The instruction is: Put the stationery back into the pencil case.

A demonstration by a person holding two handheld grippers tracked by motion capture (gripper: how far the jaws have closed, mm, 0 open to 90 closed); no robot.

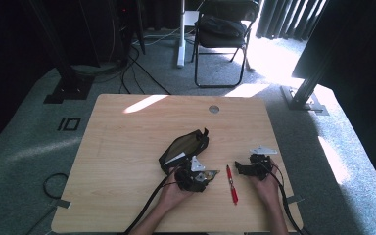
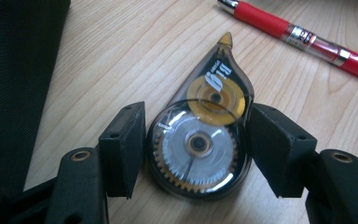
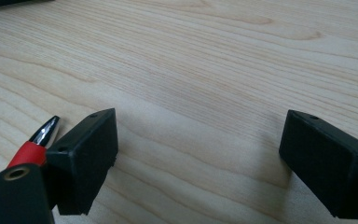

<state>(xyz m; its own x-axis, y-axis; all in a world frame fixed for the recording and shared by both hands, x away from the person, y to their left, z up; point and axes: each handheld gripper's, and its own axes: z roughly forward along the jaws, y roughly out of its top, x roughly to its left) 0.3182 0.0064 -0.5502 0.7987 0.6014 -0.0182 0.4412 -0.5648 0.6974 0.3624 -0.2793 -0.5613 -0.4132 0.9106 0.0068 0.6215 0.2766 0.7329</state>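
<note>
Between the left gripper (image 2: pixel 193 154) jaws sits the correction tape (image 2: pixel 200 144), pads about touching its sides w/o a firm pinch imo, so next squeeze & lift; right gripper (image 3: pixel 198 158) spread, empty.

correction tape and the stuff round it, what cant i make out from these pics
- Correction tape, left gripper view: the left gripper pads flank it, but actual contact cannot be told.
- Red pen, left gripper view: both ends cut off by the frame edges.
- Red pen, right gripper view: all but its tip hidden by the right gripper near jaw.
- Black pouch, high view: contents too dark to see.
</note>
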